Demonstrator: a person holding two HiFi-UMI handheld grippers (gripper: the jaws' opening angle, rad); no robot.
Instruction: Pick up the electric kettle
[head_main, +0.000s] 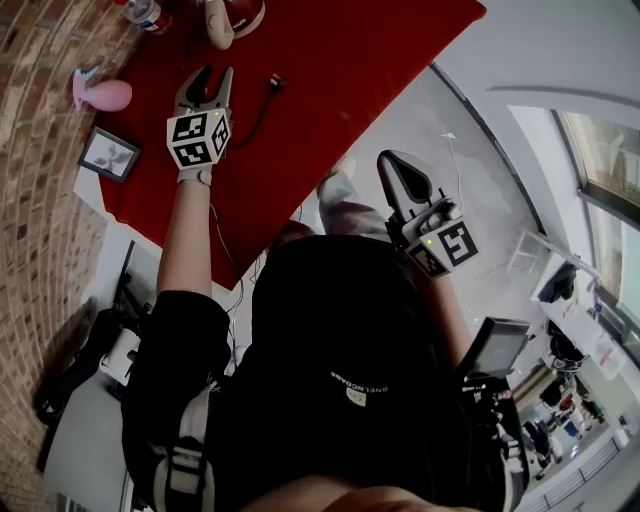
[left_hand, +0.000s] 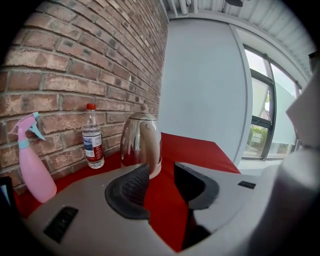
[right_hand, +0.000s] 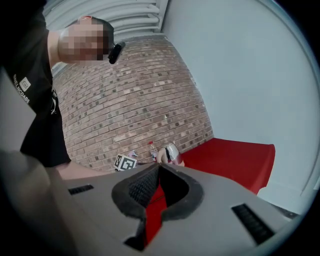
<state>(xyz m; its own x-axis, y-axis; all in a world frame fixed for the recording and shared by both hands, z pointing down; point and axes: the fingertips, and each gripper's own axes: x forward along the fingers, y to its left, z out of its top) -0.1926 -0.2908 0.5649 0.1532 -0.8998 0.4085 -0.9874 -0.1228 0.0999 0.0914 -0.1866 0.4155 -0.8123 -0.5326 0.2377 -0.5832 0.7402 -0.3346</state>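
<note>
- Left tongs (left_hand: 161, 170): nearest item in the left gripper view. The jaws stand apart in the released state, and nothing lies between the pads. Only the red desk (left_hand: 200, 150) shows through the gap.
- Kettle (left_hand: 141, 142): stands upright on the desk at 12 o'clock of the left tongs, beyond the jaw tips and clear of them. The body is polished steel with a knobbed lid on a pale base. The brick wall (left_hand: 75, 60) is close behind it.
- Bottle (left_hand: 93, 137): clear with a red cap, upright at 9 o'clock of the kettle, near it but not touching.
- Spray bottle (left_hand: 35, 165): pink, at 9 o'clock of the bottle, against the wall.
- Head view, left side: the left tongs (head_main: 216, 75) are over the desk (head_main: 350, 60). The kettle (head_main: 232, 15) is at their 12 o'clock, cut by the top edge of the view. The spray bottle (head_main: 103, 95) lies at 9 o'clock of the tongs, a dark cable (head_main: 272, 85) at 3 o'clock, and a small frame (head_main: 109, 153) at 8 o'clock.
- Right tongs (head_main: 392, 160): at 4 o'clock of the left tongs, off the desk edge and over the floor.
- Right gripper view: the right tongs (right_hand: 158, 165) are clenched with the tips meeting, and nothing is gripped. The kettle (right_hand: 171, 152) and the bottle (right_hand: 152, 150) show far off at 12 o'clock, well apart from these tongs.
</note>
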